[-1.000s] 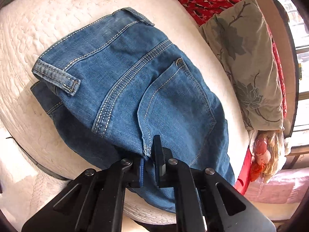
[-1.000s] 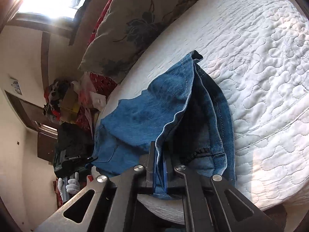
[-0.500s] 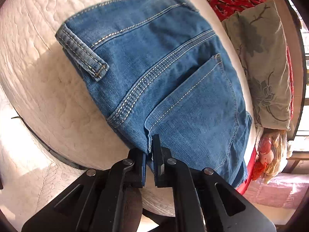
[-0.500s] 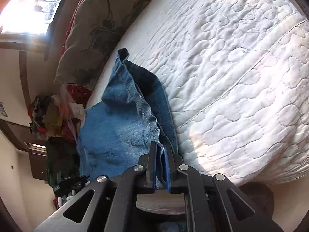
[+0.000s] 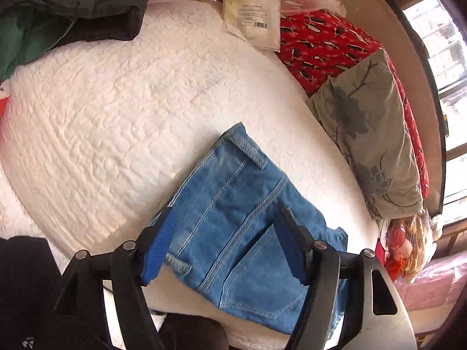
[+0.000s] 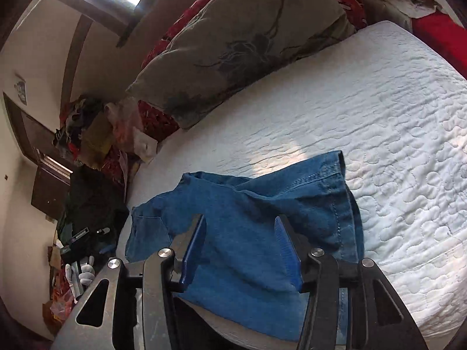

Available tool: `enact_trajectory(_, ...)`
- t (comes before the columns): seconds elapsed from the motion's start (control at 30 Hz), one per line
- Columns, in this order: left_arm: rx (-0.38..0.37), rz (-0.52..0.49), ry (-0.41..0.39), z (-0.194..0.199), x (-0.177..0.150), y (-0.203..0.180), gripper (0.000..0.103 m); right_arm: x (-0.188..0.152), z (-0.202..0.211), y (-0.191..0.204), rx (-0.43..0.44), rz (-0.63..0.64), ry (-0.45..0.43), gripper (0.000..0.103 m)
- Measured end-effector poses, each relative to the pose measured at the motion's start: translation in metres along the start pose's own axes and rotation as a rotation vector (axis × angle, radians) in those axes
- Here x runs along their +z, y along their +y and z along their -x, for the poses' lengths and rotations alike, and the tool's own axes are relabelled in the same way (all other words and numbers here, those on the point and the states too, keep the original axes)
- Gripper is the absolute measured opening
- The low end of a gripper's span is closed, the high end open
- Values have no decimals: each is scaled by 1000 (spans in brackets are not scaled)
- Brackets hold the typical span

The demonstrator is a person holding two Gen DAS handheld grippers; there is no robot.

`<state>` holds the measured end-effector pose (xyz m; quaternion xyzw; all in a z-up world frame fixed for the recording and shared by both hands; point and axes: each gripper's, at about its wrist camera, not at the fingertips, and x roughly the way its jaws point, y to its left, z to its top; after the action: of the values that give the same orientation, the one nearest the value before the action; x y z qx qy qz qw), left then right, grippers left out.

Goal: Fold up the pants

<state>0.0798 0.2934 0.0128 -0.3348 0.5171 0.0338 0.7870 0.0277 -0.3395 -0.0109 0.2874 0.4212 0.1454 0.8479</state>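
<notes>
Lying folded on the mattress (image 5: 122, 110) near its 6 o'clock edge, the jeans (image 5: 245, 227) are gripped by neither the left gripper (image 5: 226, 248) nor the right gripper (image 6: 242, 252), both spread apart, so the bundle could be slid off or unfolded if snagged.

You no longer pinch the jeans (image 5: 248, 233) with either hand-held gripper: the left hand-held gripper (image 5: 226, 246) and the right hand-held gripper (image 6: 240, 252) now stand spread wide, where both were clamped on denim. Both sit farther back from the folded jeans, which now lie free on the bed (image 5: 116, 102).
</notes>
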Motion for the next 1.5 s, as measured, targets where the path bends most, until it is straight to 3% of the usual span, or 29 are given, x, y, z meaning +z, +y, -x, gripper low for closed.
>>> enact_trajectory(0.17,-12,53,126,-53,35,-18,68,30,-106,64,21,156,148,58)
enact_trajectory(0.3,20,-33,145,-74,29,-45,68,39,-180,93,-46,250,218,58)
enact_trajectory(0.33,74,-74,116,-77,26,-52,68,37,-195,98,-54,282,239,53)
enact_trajectory(0.37,163,-126,74,-82,24,-58,68,33,-207,105,-90,352,257,27)
enact_trajectory(0.4,273,-172,34,-90,21,-60,68,30,-219,111,-155,428,266,14)
enact_trajectory(0.43,359,-213,11,-101,20,-61,71,29,-229,107,-196,455,278,9)
enact_trajectory(0.47,374,-225,25,-113,20,-58,72,33,-237,96,-190,405,288,8)
enact_trajectory(0.53,371,-207,14,-117,21,-54,73,41,-232,86,-145,314,266,8)
enact_trajectory(0.6,356,-204,12,-110,21,-57,73,45,-214,80,-119,258,242,18)
enact_trajectory(0.7,260,-181,23,-90,21,-50,73,52,-159,56,10,108,177,20)
enact_trajectory(0.73,218,-165,28,-82,21,-45,73,52,-135,46,14,81,142,29)
enact_trajectory(0.8,143,-126,56,-75,26,-34,73,51,-80,24,-41,54,48,45)
enact_trajectory(0.87,114,-74,81,-75,30,-25,73,45,-32,1,-127,44,-36,64)
enact_trajectory(0.93,116,-40,101,-78,29,-20,73,36,-6,-20,-238,33,-68,67)
enact_trajectory(1.1,192,-72,78,-89,13,-40,73,19,-15,-55,-349,13,-6,64)
enact_trajectory(1.17,230,-87,56,-92,10,-45,73,19,-31,-60,-294,5,6,18)
enact_trajectory(1.27,322,-105,44,-103,8,-43,73,26,-36,-79,-323,-34,-44,18)
enact_trajectory(1.37,358,-93,49,-111,11,-43,73,26,-48,-115,-358,-148,-24,13)
enact_trajectory(1.4,364,-91,50,-111,12,-45,73,25,-44,-121,-338,-181,-39,13)
enact_trajectory(1.43,365,-88,52,-109,13,-47,73,23,-37,-124,-296,-227,-61,21)
enact_trajectory(1.5,360,-67,40,-98,11,-46,73,17,-20,-123,-186,-281,-106,22)
